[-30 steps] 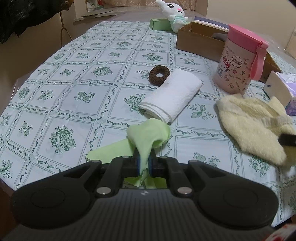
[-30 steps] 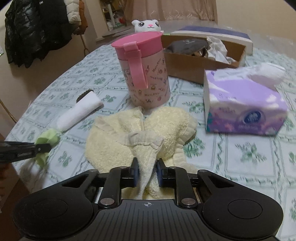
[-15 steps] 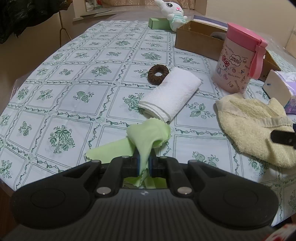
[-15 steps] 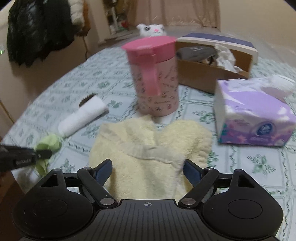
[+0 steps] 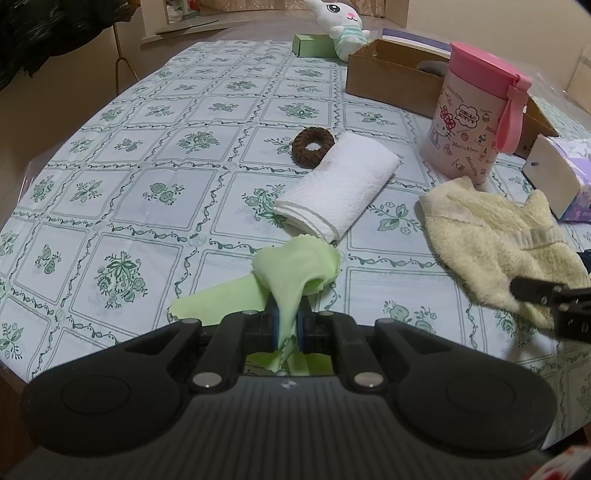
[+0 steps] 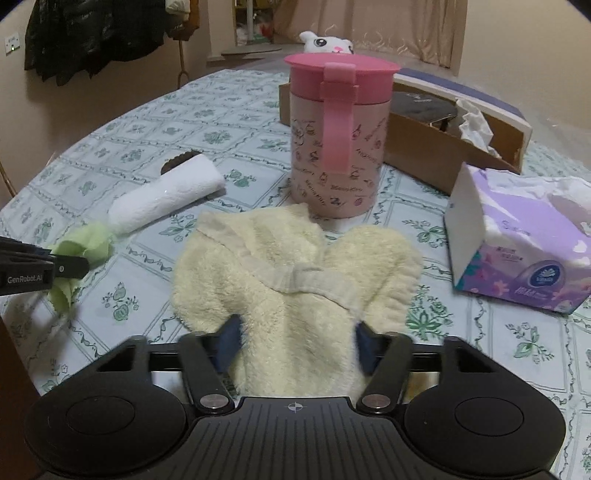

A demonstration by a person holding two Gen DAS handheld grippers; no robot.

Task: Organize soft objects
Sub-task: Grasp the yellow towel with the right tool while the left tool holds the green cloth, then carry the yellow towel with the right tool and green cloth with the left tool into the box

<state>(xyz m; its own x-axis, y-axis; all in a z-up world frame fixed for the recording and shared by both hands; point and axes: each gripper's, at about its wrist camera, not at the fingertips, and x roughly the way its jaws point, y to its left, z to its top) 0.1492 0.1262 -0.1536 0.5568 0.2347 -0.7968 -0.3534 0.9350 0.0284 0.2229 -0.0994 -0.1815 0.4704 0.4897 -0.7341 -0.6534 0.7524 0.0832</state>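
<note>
My left gripper [image 5: 287,325] is shut on a light green cloth [image 5: 295,269], lifting its bunched middle while its left end trails on the table; the cloth also shows in the right wrist view [image 6: 86,243]. My right gripper [image 6: 295,341] is open, its jaws on either side of the near end of a cream fluffy towel [image 6: 295,273] that lies flat; the towel also shows in the left wrist view [image 5: 495,243]. A folded white towel [image 5: 340,188] and a brown scrunchie [image 5: 313,144] lie mid-table.
A pink-lidded Hello Kitty jar [image 6: 338,140] stands behind the cream towel. A purple tissue box [image 6: 517,240] sits to its right. A cardboard box [image 6: 443,144] holds items at the back. A bunny plush [image 5: 338,27] and a green box [image 5: 310,44] sit at the far end.
My right gripper opened and let go of the cream towel, which now lies flatter. The left gripper keeps holding the green cloth, nearly still.
</note>
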